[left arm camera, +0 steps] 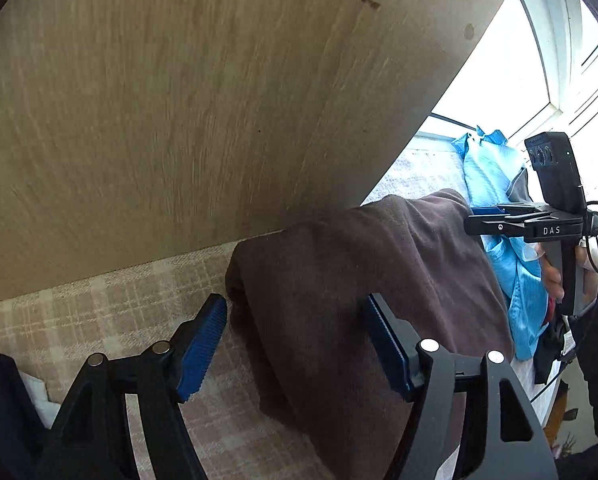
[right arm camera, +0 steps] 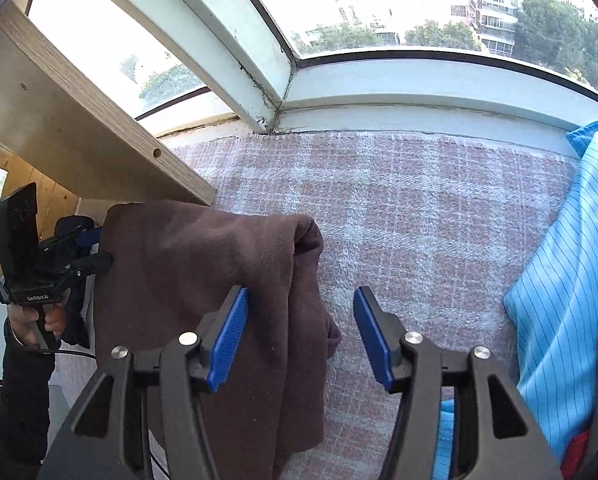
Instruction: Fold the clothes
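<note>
Nearest the lenses, the left tongs [left arm camera: 295, 344] and right tongs [right arm camera: 301, 338] both stand wide and grip nothing, each straddling an end of the brown garment [right arm camera: 219, 280], which lies in a folded band on the plaid blanket [right arm camera: 419, 208]. Farther right sits a blue striped shirt [right arm camera: 571, 264]. With nothing pinned, the loose folds could slump open, and a blind regrasp might pinch blanket too.

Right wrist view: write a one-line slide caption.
Open right gripper above a folded brown garment on a checked blanket, blue striped shirt alongside.
</note>
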Demonstrator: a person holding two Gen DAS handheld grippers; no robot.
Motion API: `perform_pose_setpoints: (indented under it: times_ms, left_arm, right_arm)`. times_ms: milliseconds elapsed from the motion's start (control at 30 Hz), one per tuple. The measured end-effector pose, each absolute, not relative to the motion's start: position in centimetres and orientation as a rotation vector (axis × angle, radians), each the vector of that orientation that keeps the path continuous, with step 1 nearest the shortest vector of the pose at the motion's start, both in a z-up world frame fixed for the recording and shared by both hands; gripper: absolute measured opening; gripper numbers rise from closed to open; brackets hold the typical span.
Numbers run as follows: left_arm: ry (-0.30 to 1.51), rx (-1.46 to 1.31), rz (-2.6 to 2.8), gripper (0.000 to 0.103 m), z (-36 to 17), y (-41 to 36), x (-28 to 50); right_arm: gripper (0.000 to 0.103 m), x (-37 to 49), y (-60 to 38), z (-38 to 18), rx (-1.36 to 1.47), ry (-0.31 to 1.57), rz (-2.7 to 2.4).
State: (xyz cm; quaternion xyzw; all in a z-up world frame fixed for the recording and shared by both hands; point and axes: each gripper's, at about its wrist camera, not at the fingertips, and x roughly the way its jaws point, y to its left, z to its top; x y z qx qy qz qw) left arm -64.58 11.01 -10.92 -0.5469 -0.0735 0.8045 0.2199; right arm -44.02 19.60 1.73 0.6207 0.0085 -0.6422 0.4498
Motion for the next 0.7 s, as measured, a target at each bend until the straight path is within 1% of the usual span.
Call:
perform_pose_setpoints:
  times_ms: [33,67,233,400,500,633,700]
  left_arm:
    - [-0.218,-1.515,2.22,0.071,-11.2,11.1,-64.8]
    - [-0.23,-1.517,2.215,0.073,-11.5,11.2,-65.1]
    - [-0.233,-1.524,2.191,0.075,-12.2,11.8,-65.4]
    - [-0.269,-1.526,2.166,0.077,-12.9,11.9,-65.6]
    - [-0.273,-1.519,2.161,0.077,-13.2,12.0,-65.5]
    - [-0.273,-1.516,2.16,0.077,-13.0,11.8,-65.2]
    - [-0.268,-1.509,2.158,0.078,-13.1,11.6,-64.9]
  right_arm:
    - [0.06,-44.5,19.4,1.4,1.532,0.023,-1.588]
    - [0.06,-44.7,19.4,1.2,1.532,0.025,-1.581]
    - [0.06,-45.2,19.0,0.9,1.529,-0.03,-1.525]
    - [0.06,-45.1,17.8,0.7,1.524,-0.017,-1.474]
    - [0.061,-44.8,17.4,-0.1,1.534,-0.051,-1.411]
    - [0.062,-44.5,17.7,0.5,1.534,-0.007,-1.421]
    - [0.062,-44.2,18.9,1.4,1.538,-0.016,-1.445]
